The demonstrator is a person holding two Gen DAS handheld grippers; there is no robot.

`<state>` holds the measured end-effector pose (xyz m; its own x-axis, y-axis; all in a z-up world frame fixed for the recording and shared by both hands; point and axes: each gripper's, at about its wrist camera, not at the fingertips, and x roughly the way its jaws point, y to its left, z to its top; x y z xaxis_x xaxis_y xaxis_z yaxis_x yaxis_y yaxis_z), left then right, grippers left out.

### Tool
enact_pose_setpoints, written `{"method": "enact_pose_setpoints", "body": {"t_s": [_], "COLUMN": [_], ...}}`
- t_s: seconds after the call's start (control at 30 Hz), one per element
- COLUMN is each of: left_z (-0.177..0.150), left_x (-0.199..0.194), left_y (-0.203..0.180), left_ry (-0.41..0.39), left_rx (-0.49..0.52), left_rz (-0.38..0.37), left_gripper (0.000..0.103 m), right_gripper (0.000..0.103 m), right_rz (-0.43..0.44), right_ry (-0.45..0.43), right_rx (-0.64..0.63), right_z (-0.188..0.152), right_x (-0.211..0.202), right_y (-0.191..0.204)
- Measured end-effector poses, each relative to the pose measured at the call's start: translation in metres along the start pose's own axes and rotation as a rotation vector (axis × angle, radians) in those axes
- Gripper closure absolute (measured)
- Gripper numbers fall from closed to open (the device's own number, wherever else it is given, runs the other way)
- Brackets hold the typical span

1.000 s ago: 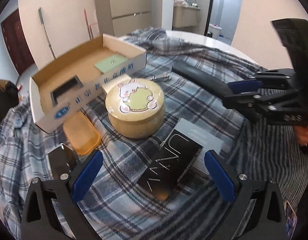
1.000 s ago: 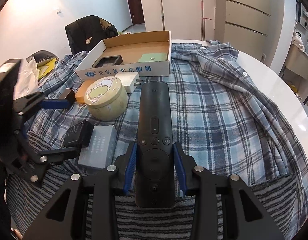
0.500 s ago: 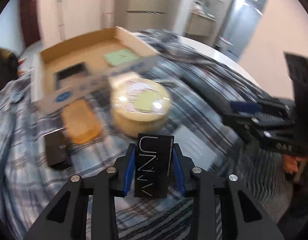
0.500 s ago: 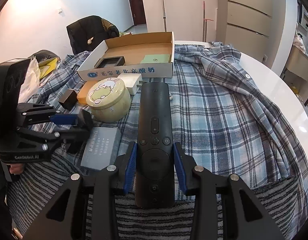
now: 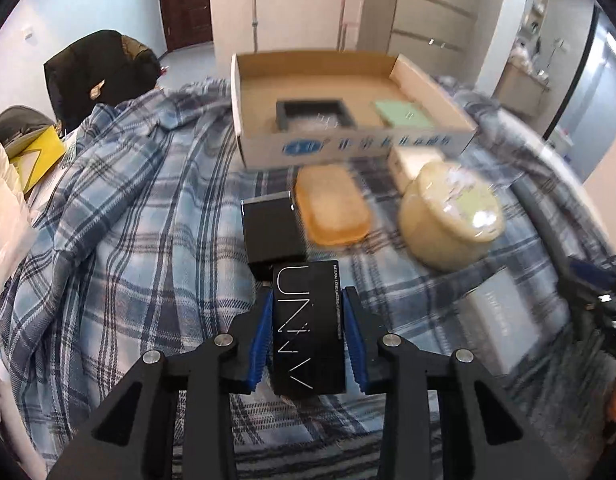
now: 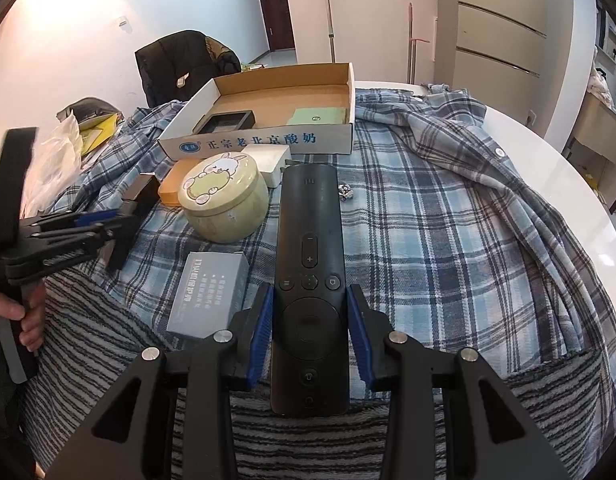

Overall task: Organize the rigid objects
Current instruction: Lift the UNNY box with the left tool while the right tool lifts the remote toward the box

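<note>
Looking through the left wrist view, the shallow open cardboard box [image 5: 350, 110] stands at the far side of the plaid cloth [image 5: 147, 216] and contains a dark square tray [image 5: 314, 114] and a pale green flat card [image 5: 402, 114]. The left gripper [image 5: 308, 332] is closed on a narrow black carton with white letters [image 5: 308, 328], blue pads pressing both long sides; its long axis points away from the camera toward the box.

From the right wrist view, the same cardboard box [image 6: 267, 112] holds the tray [image 6: 225, 122] and the card [image 6: 318, 116]. The right gripper [image 6: 310, 332] clamps a long black remote control [image 6: 310, 280] at its lower half, its long axis pointing toward the box. A round cream tin with a rabbit lid [image 6: 223, 200] stands left of the remote, and a grey rectangular box [image 6: 209, 294] lies near it on the cloth.
</note>
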<state>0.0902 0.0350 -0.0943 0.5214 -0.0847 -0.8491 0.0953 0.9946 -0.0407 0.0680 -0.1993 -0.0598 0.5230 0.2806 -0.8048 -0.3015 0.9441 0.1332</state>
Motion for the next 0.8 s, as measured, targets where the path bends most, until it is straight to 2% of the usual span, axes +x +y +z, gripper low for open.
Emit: {"method": "enact_pose_setpoints", "body": {"t_s": [0.1, 0.3, 0.43, 0.57, 0.73, 0.8], "left_z": [-0.003, -0.005, -0.009, -0.013, -0.014, -0.012], "left_x": [0.005, 0.0, -0.027, -0.061, -0.089, -0.096], "left_y": [-0.008, -0.005, -0.011, -0.014, -0.024, -0.023], "left_ry": [-0.005, -0.019, -0.129, -0.25, -0.332, -0.345], "left_rx": [0.04, 0.028, 0.046, 0.036, 0.072, 0.065], "left_rz": [0.037, 0.017, 0.062, 0.064, 0.109, 0.1], "left_gripper": [0.067, 0.067, 0.067, 0.067, 0.067, 0.067], "right_gripper": [0.068, 0.068, 0.068, 0.068, 0.068, 0.068], "right_rz": [-0.003, -0.01, -0.015, -0.023, -0.023, -0.017], "right_ry": [0.001, 0.002, -0.011, -0.037, -0.071, -0.083], "right_rx": [0.001, 0.019, 0.013, 0.013, 0.012, 0.008], "right_z": [0.0, 0.0, 0.001, 0.005, 0.011, 0.014], "right_x": [0.0, 0.002, -0.002, -0.009, -0.019, -0.023], "right_y": [-0.001, -0.007, -0.006, -0.005, -0.002, 0.0]}}
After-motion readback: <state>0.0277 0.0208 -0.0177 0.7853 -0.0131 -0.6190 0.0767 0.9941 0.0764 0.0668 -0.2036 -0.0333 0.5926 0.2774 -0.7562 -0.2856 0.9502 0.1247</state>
